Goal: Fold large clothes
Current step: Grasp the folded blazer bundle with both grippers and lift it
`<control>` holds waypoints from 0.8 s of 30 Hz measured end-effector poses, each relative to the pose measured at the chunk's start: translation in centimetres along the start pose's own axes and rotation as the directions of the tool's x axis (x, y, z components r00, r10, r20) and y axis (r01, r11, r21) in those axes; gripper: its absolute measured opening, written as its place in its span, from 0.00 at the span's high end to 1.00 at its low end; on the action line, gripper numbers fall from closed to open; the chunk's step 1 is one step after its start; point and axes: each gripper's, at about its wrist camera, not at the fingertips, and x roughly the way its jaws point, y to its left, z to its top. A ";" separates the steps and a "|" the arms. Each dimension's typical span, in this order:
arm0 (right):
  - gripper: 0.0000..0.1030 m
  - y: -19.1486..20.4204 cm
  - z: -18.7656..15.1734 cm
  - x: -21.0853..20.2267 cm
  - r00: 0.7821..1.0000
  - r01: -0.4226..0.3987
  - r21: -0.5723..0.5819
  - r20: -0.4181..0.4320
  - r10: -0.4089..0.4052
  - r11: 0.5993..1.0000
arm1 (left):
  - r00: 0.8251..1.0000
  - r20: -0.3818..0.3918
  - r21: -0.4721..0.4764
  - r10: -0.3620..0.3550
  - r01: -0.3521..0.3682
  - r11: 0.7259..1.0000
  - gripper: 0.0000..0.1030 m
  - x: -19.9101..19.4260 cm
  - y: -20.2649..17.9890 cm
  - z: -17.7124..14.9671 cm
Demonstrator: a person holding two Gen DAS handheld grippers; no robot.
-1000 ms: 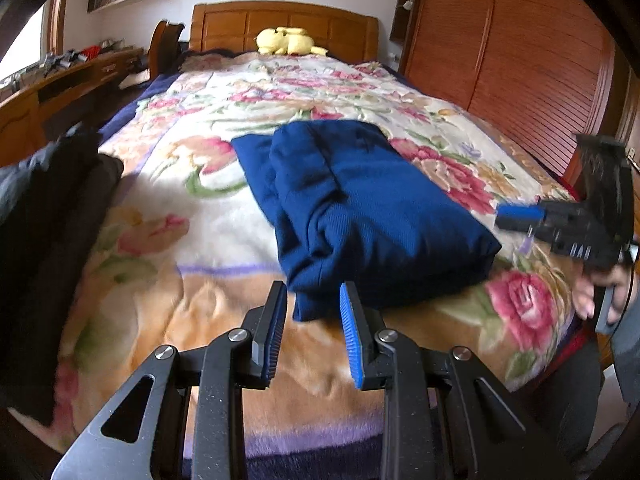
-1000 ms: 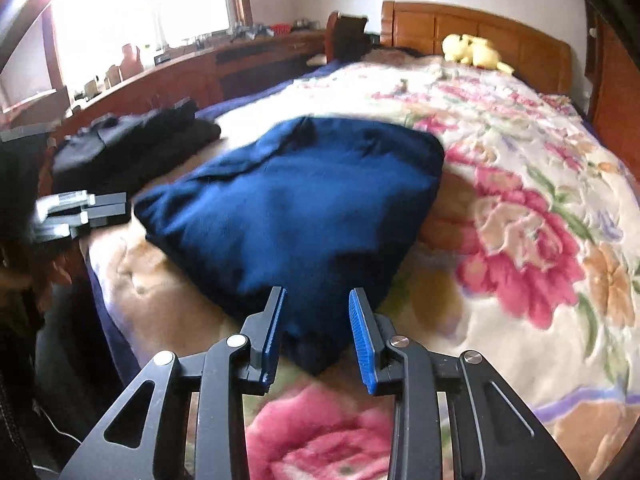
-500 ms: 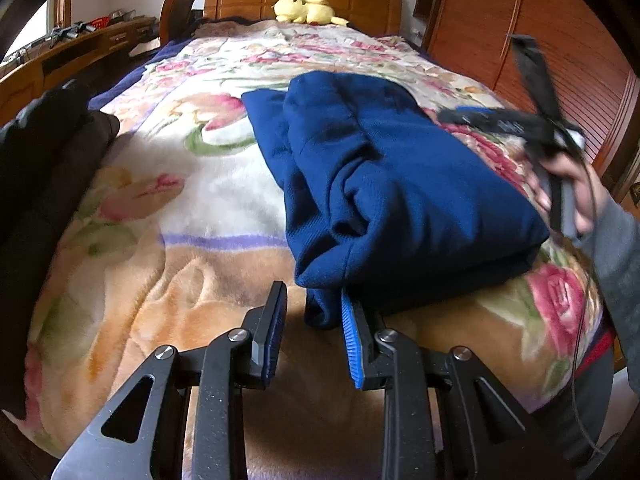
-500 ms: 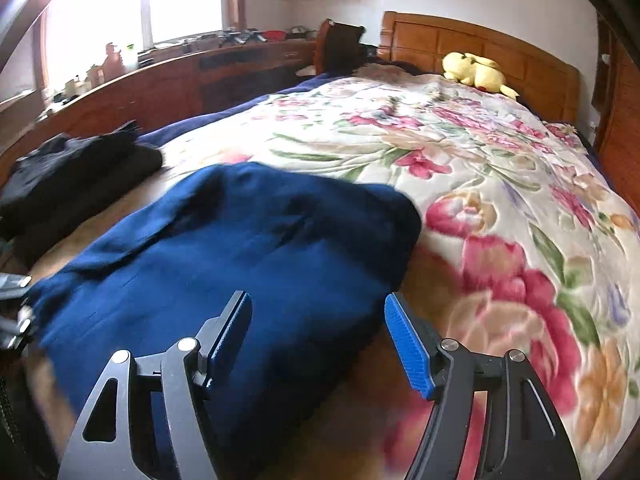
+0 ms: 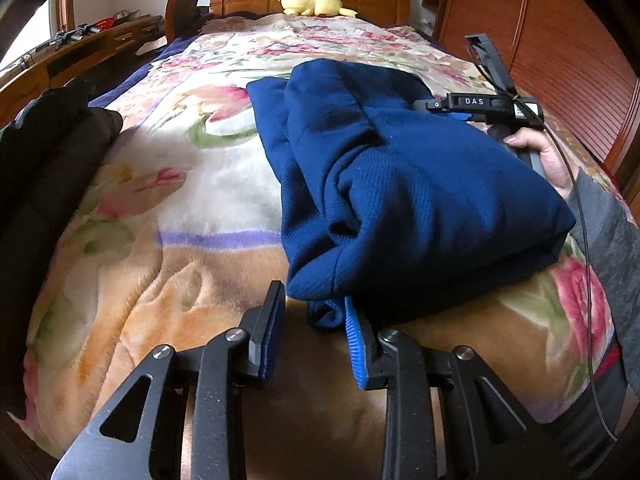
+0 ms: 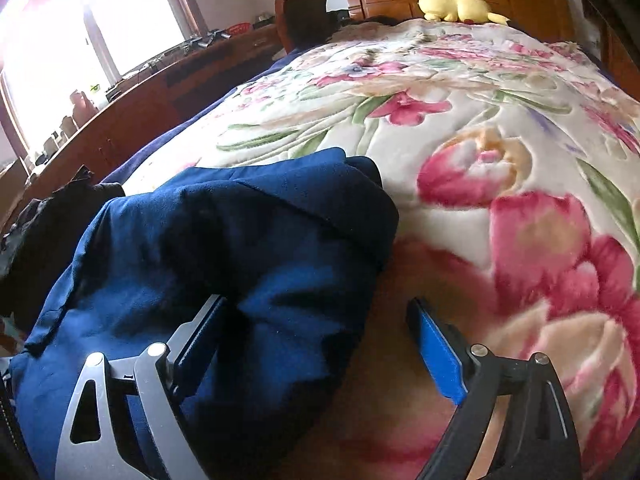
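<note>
A folded navy garment (image 5: pixel 400 184) lies on the floral blanket (image 5: pixel 192 184) of the bed. My left gripper (image 5: pixel 314 300) is low at the garment's near corner. Its jaws are a little apart, and the corner's tip pokes between them without being pinched. My right gripper (image 6: pixel 316 306) sits at the garment's far right side with its jaws opening wide. One of its fingers (image 6: pixel 204 332) rests over the navy cloth, the other over the blanket, so the garment's edge (image 6: pixel 360 264) lies between them unpressed. In the left wrist view the right gripper (image 5: pixel 424 105) shows side-on, held by a hand (image 5: pixel 540 156).
A heap of black clothes (image 5: pixel 48 152) lies at the bed's left edge. A yellow plush toy (image 5: pixel 312 2) rests by the wooden headboard. A wooden wardrobe (image 5: pixel 560 40) lines the right side, a long wooden desk (image 6: pixel 120 120) the left. A grey sleeve (image 5: pixel 612 248) is near the bed's right corner.
The right gripper slid from the garment's near corner up along its right side, and its jaws spread wide. The left gripper dipped closer to the near corner.
</note>
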 end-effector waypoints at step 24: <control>0.28 -0.7 -0.1 0.4 0.997 -0.068 -0.006 -0.033 0.068 0.998 | 0.999 -0.043 -0.041 -0.017 0.015 0.999 0.70 -0.1 -0.8 0.3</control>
